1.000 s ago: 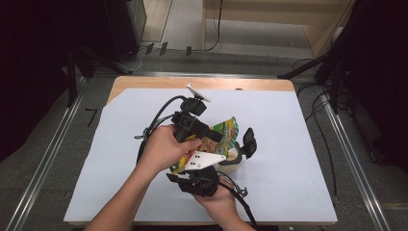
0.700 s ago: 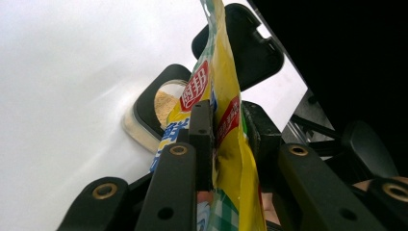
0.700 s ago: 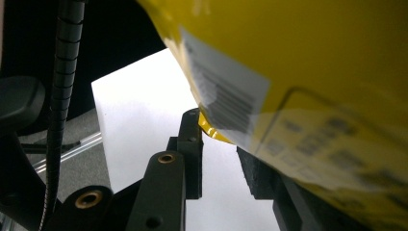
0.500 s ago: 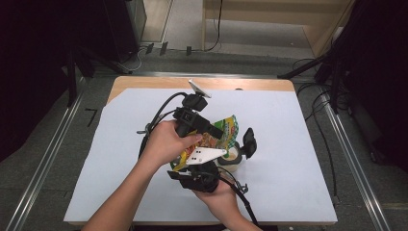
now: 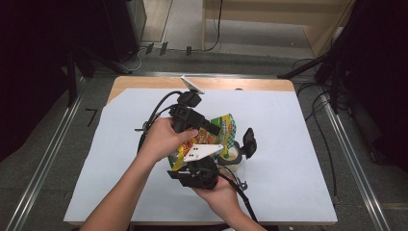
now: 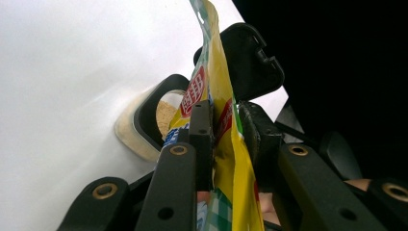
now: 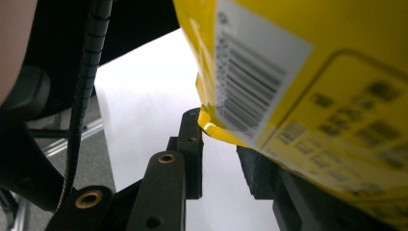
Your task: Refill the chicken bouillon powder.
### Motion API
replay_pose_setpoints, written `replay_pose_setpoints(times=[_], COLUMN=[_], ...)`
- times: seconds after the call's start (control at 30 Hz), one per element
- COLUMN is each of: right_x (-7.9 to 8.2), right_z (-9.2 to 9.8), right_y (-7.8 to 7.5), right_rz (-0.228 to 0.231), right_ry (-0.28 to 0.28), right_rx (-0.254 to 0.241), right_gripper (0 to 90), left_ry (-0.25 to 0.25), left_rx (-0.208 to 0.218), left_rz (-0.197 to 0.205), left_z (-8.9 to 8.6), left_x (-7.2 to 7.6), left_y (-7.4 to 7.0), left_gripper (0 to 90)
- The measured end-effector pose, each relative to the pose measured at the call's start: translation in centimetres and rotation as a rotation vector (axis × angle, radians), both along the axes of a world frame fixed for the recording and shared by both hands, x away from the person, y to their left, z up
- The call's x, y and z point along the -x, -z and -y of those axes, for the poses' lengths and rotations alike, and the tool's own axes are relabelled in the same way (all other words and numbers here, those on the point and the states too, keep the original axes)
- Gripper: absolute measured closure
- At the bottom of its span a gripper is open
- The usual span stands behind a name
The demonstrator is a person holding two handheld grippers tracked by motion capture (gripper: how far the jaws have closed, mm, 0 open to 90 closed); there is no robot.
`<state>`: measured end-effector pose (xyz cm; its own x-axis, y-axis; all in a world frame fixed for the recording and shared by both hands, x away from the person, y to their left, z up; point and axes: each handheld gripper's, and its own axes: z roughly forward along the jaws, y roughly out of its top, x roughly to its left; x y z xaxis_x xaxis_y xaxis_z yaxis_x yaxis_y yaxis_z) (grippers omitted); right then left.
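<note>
Pouch: we see a yellow and green snack pouch (image 5: 216, 132) held up over the middle of the bench, tilted, just above the container.
Left gripper: we find the left gripper (image 6: 223, 127) clamped on the pouch, one pad on each face of the foil, near its upper part.
Right gripper: we see the right gripper (image 7: 219, 159) at the pouch's lower corner; the yellow edge with the barcode sits between its jaws, but we cannot tell whether the pads press on it.
Container: we note a small round container (image 5: 231, 155) with pale powder inside, standing on the white sheet near the bench's middle, somewhat toward the near edge.
Lid: we note a black flip lid (image 5: 248, 141) standing open at the container's right side.
Sheet: we record a white sheet (image 5: 298, 144) covering most of the bench (image 5: 260, 84), with bare wood along the far edge.
</note>
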<state>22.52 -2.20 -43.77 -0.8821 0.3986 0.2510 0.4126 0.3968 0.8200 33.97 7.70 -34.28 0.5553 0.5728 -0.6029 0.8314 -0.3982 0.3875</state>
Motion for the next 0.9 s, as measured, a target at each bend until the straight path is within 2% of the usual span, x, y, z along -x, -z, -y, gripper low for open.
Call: replay_pose_setpoints(times=[0.3, 0.5, 0.9], right_x=[-0.13, -0.26, -0.31], right_z=[0.28, 0.60, 0.58], right_y=[-0.10, -0.12, -0.14], right_rz=[-0.006, -0.012, -0.010], right_ry=[-0.027, -0.043, -0.040], right_rx=[0.010, 0.018, 0.016], right_gripper=[73.7, 73.7, 73.6], left_ry=[-0.012, -0.017, -0.025], left_rx=[0.022, 0.020, 0.026], left_rz=[0.004, 0.000, 0.006], left_z=[-0.20, -0.06, -0.09], left_x=[-0.05, -0.16, -0.10], left_y=[0.28, 0.40, 0.33], left_gripper=[76.7, 76.7, 76.8])
